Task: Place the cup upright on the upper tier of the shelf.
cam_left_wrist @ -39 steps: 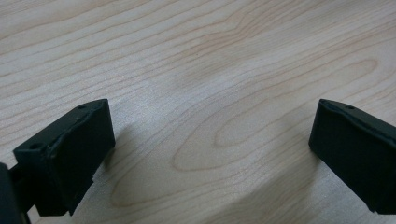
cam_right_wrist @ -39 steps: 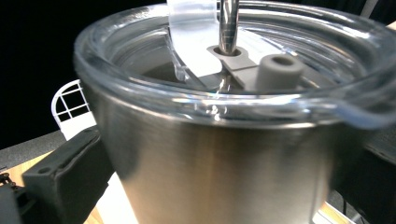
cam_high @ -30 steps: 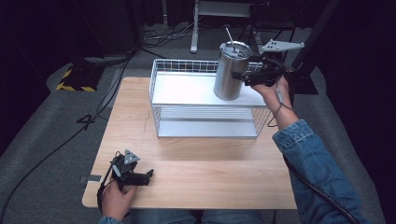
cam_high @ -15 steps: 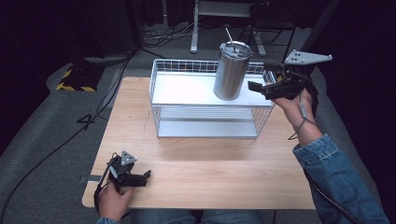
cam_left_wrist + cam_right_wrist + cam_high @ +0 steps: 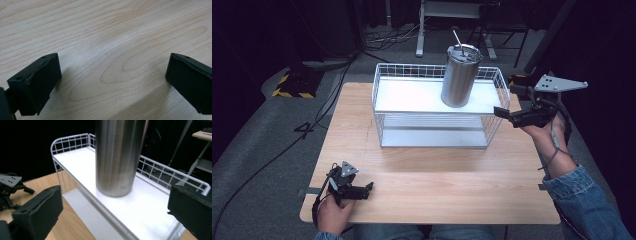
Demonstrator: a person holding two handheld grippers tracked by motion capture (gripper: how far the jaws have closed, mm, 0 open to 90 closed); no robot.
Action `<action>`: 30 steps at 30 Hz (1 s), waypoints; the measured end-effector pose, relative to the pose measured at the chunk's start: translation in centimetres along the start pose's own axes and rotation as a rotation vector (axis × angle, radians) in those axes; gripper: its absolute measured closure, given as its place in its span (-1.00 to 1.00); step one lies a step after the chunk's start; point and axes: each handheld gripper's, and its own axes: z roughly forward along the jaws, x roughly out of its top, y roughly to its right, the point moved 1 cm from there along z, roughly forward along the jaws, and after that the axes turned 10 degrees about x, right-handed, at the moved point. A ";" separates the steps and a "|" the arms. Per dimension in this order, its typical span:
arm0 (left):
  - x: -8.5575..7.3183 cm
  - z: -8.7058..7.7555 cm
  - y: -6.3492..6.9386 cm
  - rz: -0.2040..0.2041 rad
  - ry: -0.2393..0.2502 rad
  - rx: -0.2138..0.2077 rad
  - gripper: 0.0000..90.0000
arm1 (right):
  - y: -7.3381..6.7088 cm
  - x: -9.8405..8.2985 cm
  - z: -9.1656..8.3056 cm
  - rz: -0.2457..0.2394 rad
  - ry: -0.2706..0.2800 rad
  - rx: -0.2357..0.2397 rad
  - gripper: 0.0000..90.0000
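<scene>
A steel tumbler (image 5: pixel 460 75) with a straw in its lid stands upright on the top shelf of a white wire rack (image 5: pixel 384 82), toward the shelf's right end. My right gripper (image 5: pixel 508 99) hovers just off the rack's right end, open and apart from the tumbler. In the right gripper view the tumbler (image 5: pixel 117 157) rises beyond the right gripper (image 5: pixel 117 207), whose jaws are spread wide with nothing held. At the table's front left my left gripper (image 5: pixel 359 187) rests low and open. In the left gripper view the left gripper (image 5: pixel 112 72) stands over bare wood (image 5: pixel 112 32).
The rack's lower shelf (image 5: pixel 432 137) lies at table level with nothing on it. The wooden table (image 5: pixel 437 185) has free room in front of the rack. Cables and a stand base lie on the dark floor beyond the table. The left gripper (image 5: pixel 10 187) sits far left.
My right gripper has let go of the tumbler and drawn back to the right, off the rack. The tumbler stays upright on the top shelf. The left gripper has not moved.
</scene>
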 end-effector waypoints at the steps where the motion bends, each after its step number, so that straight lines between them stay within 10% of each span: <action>1: 0.0 0.0 -0.1 0.000 -0.003 0.000 -0.99 | -0.1 -0.3 -0.2 0.001 -0.006 -0.004 -0.99; 30: 0.0 0.1 -0.5 -0.007 -0.002 0.007 -0.99 | 0.0 -10.2 -0.5 0.113 -0.141 -0.061 -0.98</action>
